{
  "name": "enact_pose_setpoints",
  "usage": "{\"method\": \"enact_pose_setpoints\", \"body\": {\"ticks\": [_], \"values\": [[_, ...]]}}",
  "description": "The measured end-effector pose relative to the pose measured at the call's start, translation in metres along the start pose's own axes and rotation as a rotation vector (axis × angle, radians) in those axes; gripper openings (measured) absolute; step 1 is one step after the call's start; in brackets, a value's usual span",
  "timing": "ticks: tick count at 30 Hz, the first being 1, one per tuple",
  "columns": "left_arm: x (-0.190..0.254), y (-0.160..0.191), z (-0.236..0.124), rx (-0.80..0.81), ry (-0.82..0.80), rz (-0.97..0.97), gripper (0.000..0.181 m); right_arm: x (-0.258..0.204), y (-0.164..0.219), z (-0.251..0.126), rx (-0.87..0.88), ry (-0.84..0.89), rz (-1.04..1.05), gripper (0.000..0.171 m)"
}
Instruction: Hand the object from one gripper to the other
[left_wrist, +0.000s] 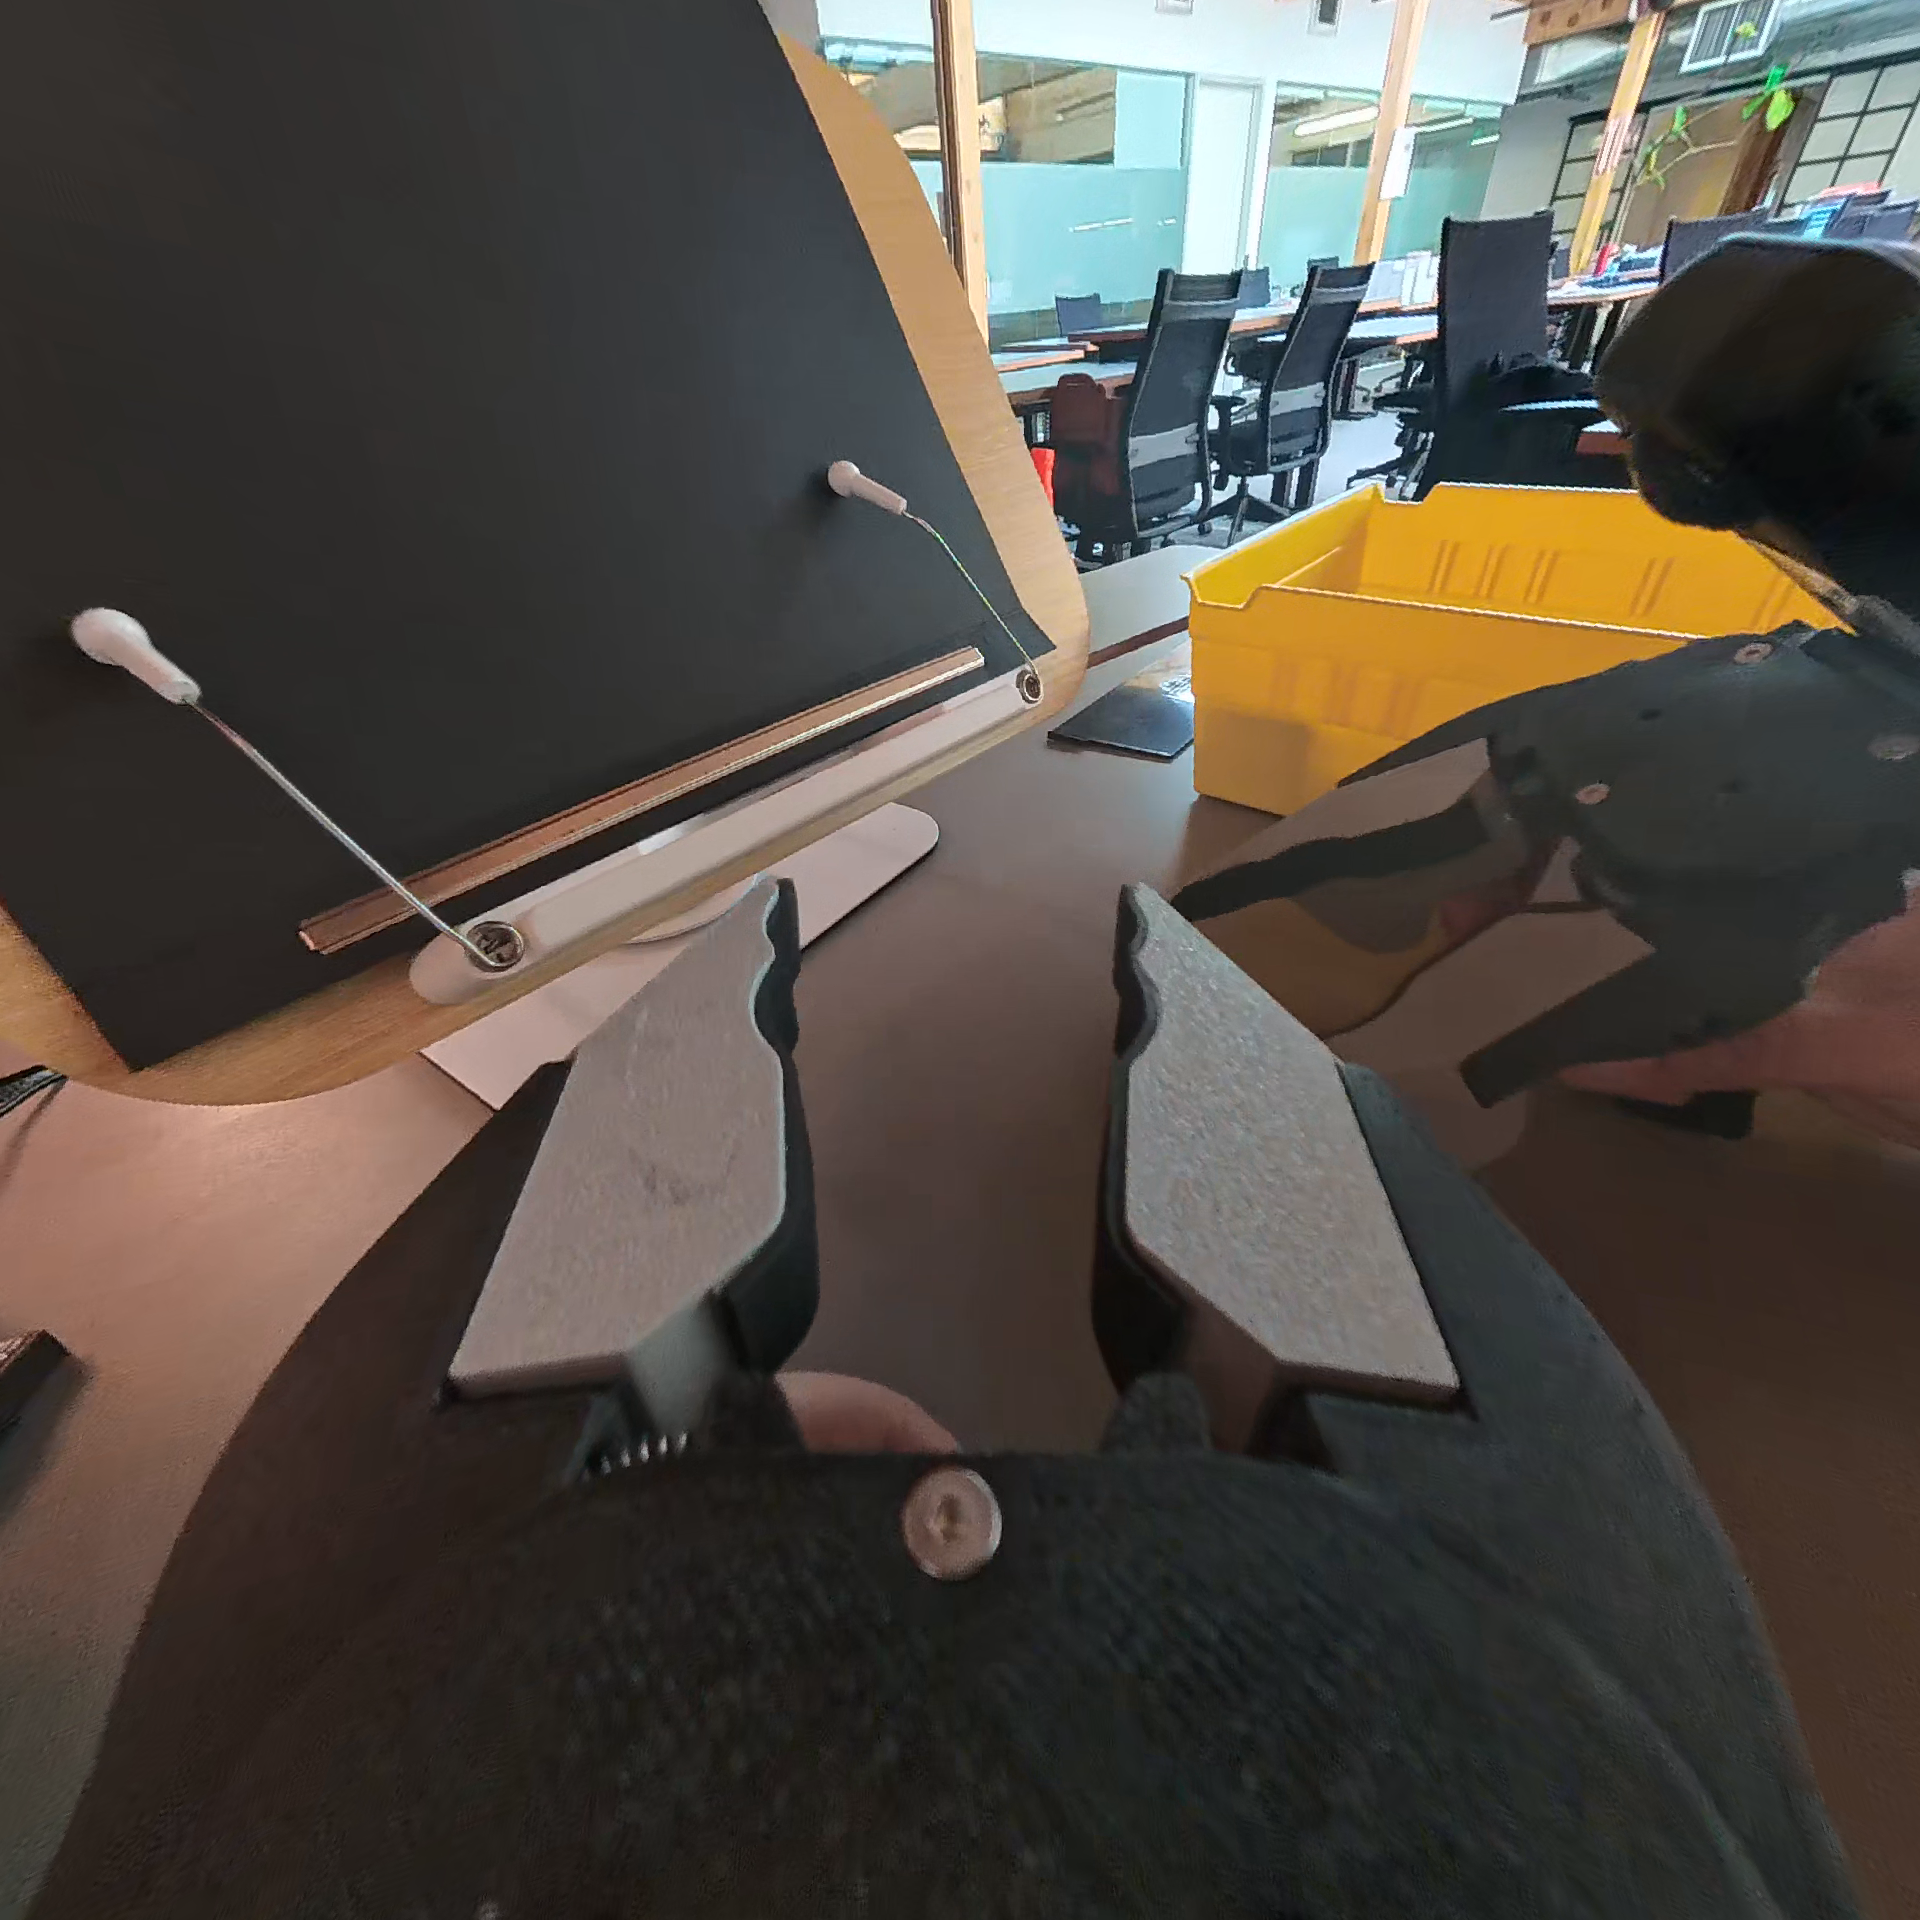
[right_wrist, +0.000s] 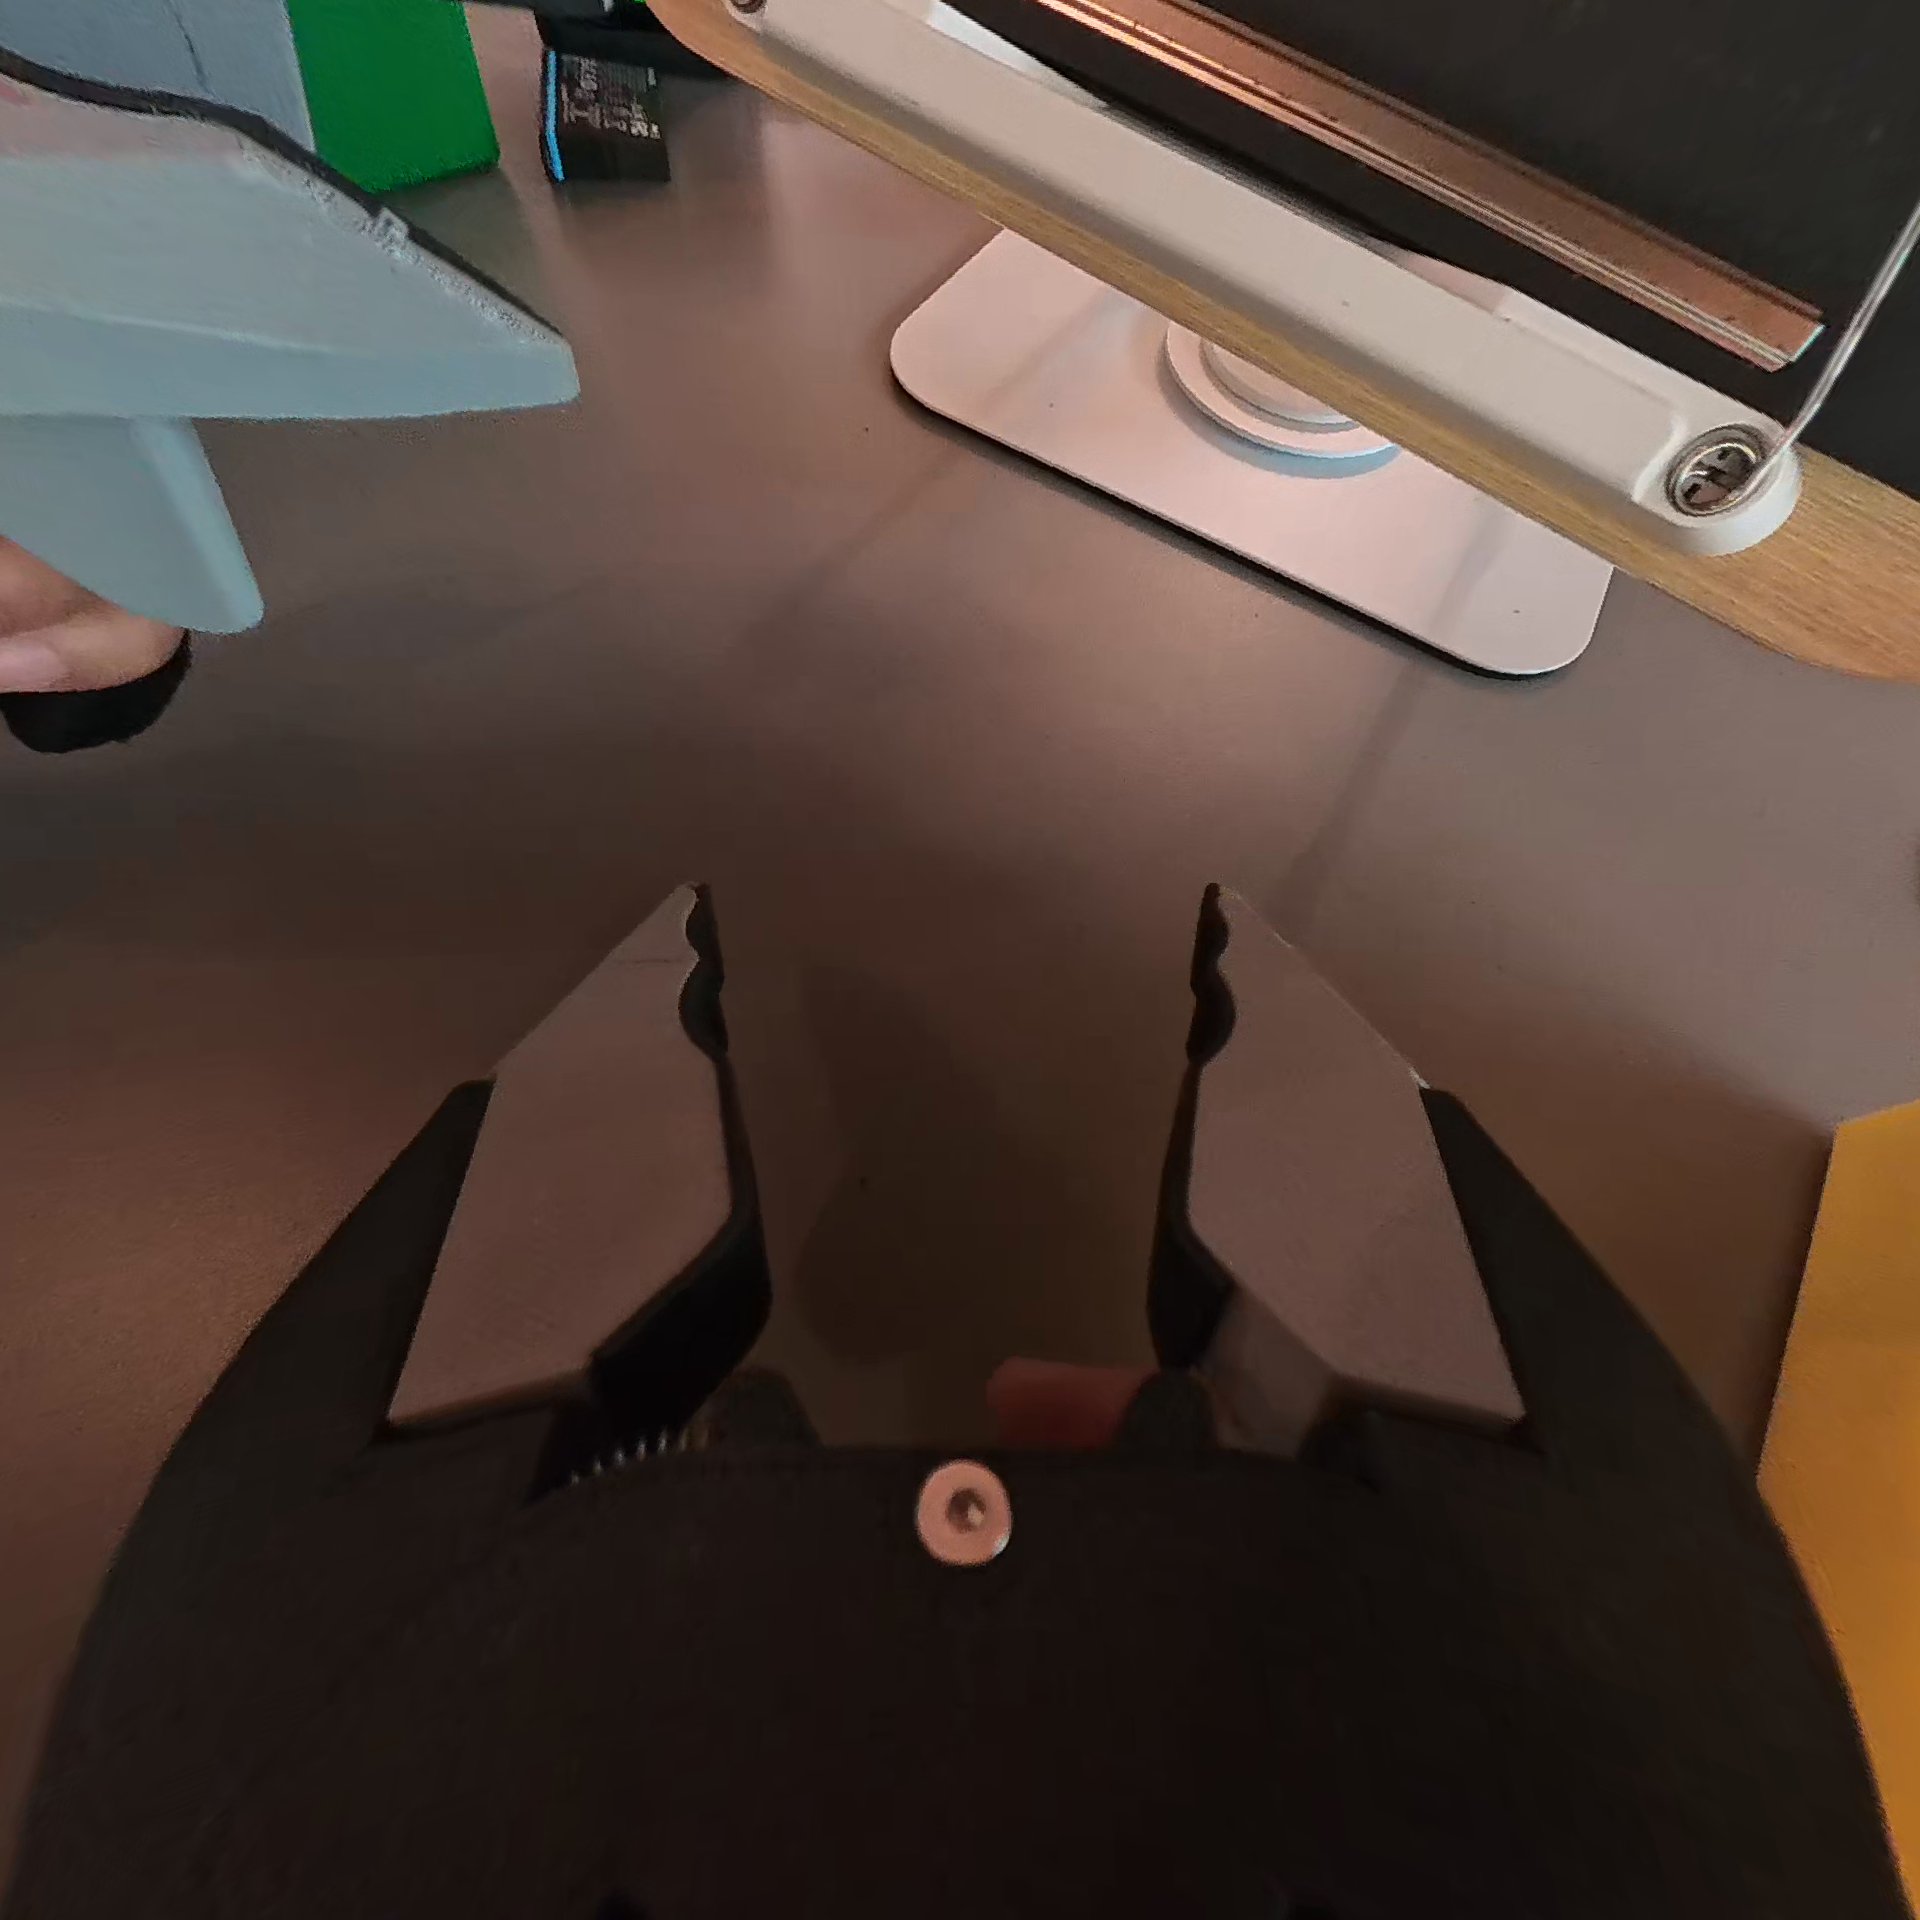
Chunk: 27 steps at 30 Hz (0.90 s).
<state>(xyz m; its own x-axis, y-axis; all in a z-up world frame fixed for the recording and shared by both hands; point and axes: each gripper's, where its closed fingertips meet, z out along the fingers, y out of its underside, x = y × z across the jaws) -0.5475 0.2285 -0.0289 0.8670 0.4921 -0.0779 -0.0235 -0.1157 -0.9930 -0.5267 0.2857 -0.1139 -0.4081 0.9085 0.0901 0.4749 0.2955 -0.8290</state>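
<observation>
Both grippers stood with their jaws apart and nothing between them; the left gripper (left_wrist: 956, 914) hovered over the brown table (left_wrist: 987, 810), and the right gripper (right_wrist: 956, 904) likewise faced bare table (right_wrist: 935, 675); no object to be handed over was clearly in either grasp, and which thing was meant could not be told; the nearest candidates were a small dark card-like item (left_wrist: 1127, 717) lying flat beside the yellow bin (left_wrist: 1455, 644), ahead and to the right of the left gripper, and a small black pack (right_wrist: 603, 130) beside a green block (right_wrist: 390, 88), far ahead and left of the right gripper; the flat dark item lay nearer the right gripper (left_wrist: 1299, 894), its long axis running roughly left to right; a book stand (left_wrist: 468, 416) on a white base (right_wrist: 1247, 457) stood ahead of both; the pickup seemed not yet begun
</observation>
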Motion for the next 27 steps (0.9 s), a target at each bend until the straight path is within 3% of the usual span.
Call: {"method": "enact_pose_setpoints", "body": {"ticks": [7, 12, 16, 21, 23, 25, 27], "values": [[-0.007, -0.008, -0.004, 0.009, -0.026, 0.022, 0.058, -0.001, -0.001, 0.001, 0.002, 0.007, -0.022, 0.086], [-0.007, -0.023, -0.031, 0.002, -0.050, 0.018, 0.063, 0.000, -0.002, 0.000, 0.011, 0.012, -0.028, 0.084], [-0.005, -0.052, -0.087, -0.017, -0.024, 0.036, 0.056, 0.000, -0.002, 0.001, 0.010, -0.006, -0.022, 0.082], [-0.088, -0.114, -0.202, -0.032, -0.194, 0.100, 0.043, 0.003, -0.003, 0.000, 0.016, 0.006, -0.014, 0.083], [-0.124, -0.098, -0.232, -0.167, -0.214, 0.018, 0.045, 0.003, -0.002, 0.000, 0.013, 0.009, -0.016, 0.083], [-0.152, -0.053, -0.254, -0.385, -0.219, -0.082, 0.062, 0.003, -0.002, 0.001, 0.008, 0.014, -0.026, 0.084], [-0.173, -0.006, -0.269, -0.552, -0.262, -0.180, 0.068, 0.002, -0.002, 0.001, 0.006, 0.022, -0.041, 0.084]]}}
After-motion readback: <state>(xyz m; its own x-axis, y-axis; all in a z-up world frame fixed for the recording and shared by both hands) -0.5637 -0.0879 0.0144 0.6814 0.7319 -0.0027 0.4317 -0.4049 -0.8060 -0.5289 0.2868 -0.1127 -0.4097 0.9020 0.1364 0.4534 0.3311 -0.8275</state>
